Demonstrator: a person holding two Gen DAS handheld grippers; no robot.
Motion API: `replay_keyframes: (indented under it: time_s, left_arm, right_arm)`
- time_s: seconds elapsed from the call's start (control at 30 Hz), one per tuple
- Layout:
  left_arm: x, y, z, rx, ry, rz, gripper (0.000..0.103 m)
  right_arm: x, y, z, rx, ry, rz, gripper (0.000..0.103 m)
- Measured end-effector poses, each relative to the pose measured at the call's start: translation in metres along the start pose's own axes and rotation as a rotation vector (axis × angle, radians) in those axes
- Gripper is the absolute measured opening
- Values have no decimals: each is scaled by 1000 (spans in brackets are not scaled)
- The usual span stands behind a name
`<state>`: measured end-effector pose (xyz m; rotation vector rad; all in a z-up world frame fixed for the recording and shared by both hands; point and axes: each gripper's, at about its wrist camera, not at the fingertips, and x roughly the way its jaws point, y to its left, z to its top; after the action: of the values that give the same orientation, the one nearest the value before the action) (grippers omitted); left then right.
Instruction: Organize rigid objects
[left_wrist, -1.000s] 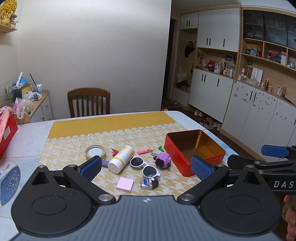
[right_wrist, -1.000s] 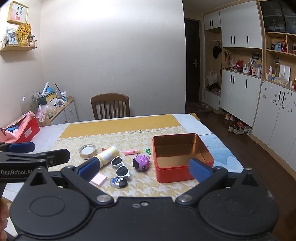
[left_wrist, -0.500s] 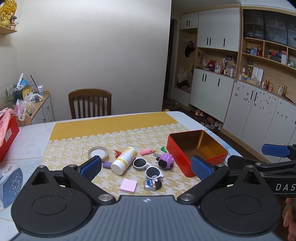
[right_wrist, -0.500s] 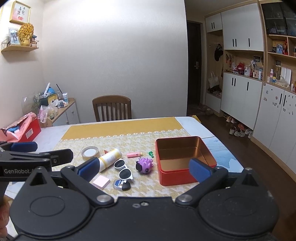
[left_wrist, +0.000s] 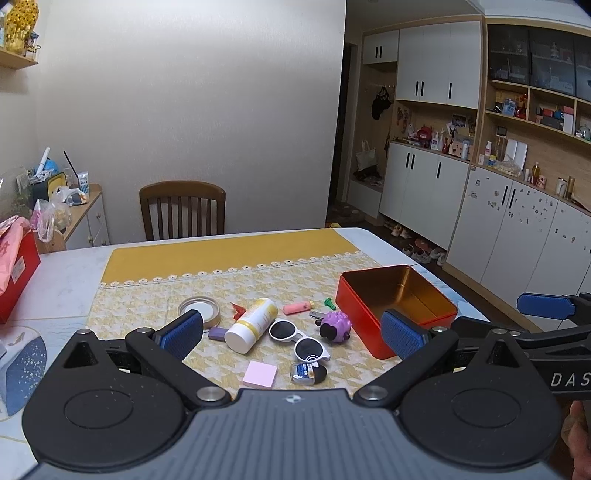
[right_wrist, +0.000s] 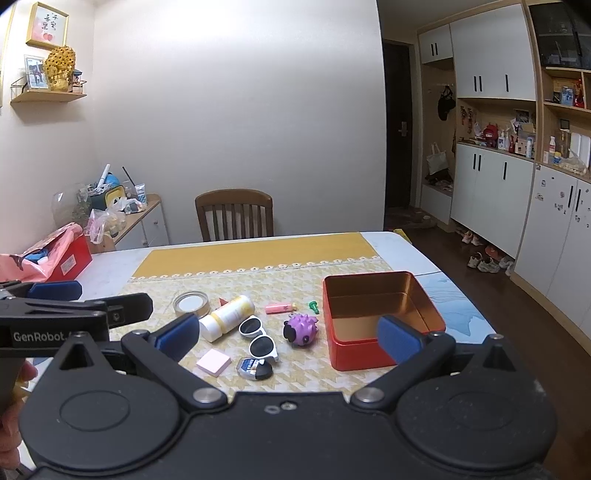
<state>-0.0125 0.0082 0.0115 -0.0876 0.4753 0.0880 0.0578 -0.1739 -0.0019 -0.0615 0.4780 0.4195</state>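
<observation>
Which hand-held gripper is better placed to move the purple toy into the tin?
Probably the right hand-held gripper: open, empty, the purple toy and red tin sit between its fingers.

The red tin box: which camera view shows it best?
The right wrist view shows the red tin box best: nearly its whole open rim and bare inside show, only the near right corner hidden by a finger pad. In the left wrist view the box sits further right, its near corner covered likewise.

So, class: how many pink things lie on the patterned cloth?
2. A pink sticky-note pad lies nearest the camera, left of the small tin. A pink tube lies farther back, between the bottle and the red box. Others may be hidden.
</observation>
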Motion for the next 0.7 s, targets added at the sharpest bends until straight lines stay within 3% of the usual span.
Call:
replay_keyframes:
  time_s: [0.3,0.4,0.7]
  left_arm:
    - [5,3,-2,12,-4,14,103]
    - [11,13,-4,-5,16,-18,103]
    - [47,46,-33,15,84,12,103]
  right_arm:
    - [6,5,1,-21,4,13,103]
    - [13,9,2,-38,18,27,103]
    - [58,15,-8,-139,114,79,101]
